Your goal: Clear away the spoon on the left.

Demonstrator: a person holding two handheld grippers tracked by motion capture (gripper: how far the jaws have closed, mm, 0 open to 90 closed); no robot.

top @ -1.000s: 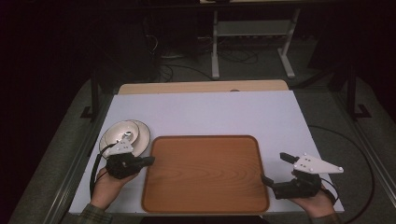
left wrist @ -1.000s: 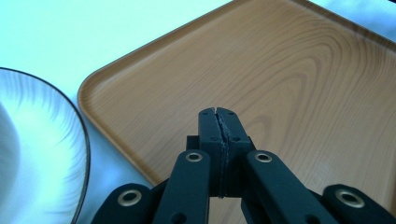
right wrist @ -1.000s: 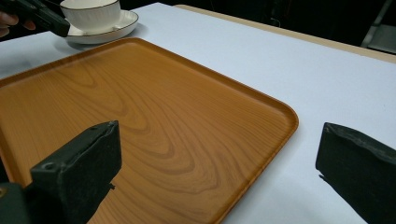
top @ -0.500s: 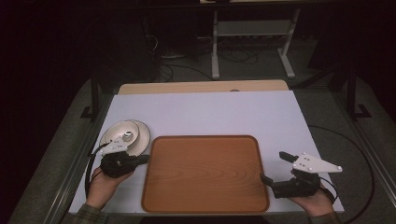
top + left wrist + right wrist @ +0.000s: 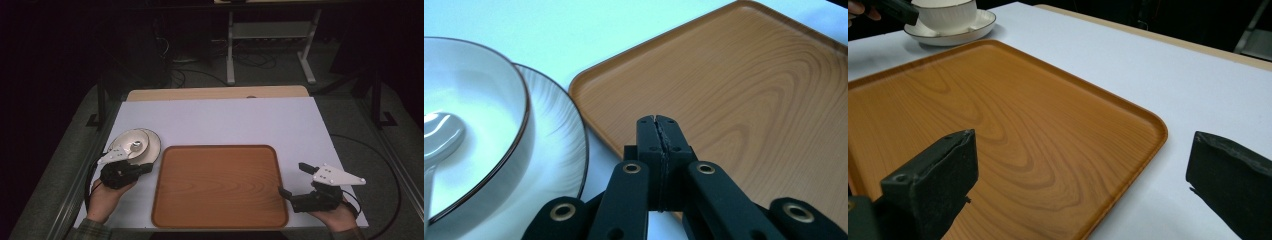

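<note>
White tabletop: bowl (image 5: 471, 125) just left of pressed-together left tongs (image 5: 659, 122); right tongs (image 5: 1083, 185) spread.

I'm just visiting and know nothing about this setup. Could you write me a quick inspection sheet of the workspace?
Surface: white table top, wooden edge at the far side.
Job's things: white bowl with a spoon in it, on a saucer; bare wooden tray beside them.
Clutter: nothing seen.
Grippers: left gripper shut and empty, by the saucer; right gripper open, over the tray's corner.
Cables: one trails from the right gripper across the floor.
Surroundings: dark room, metal rack behind.
</note>
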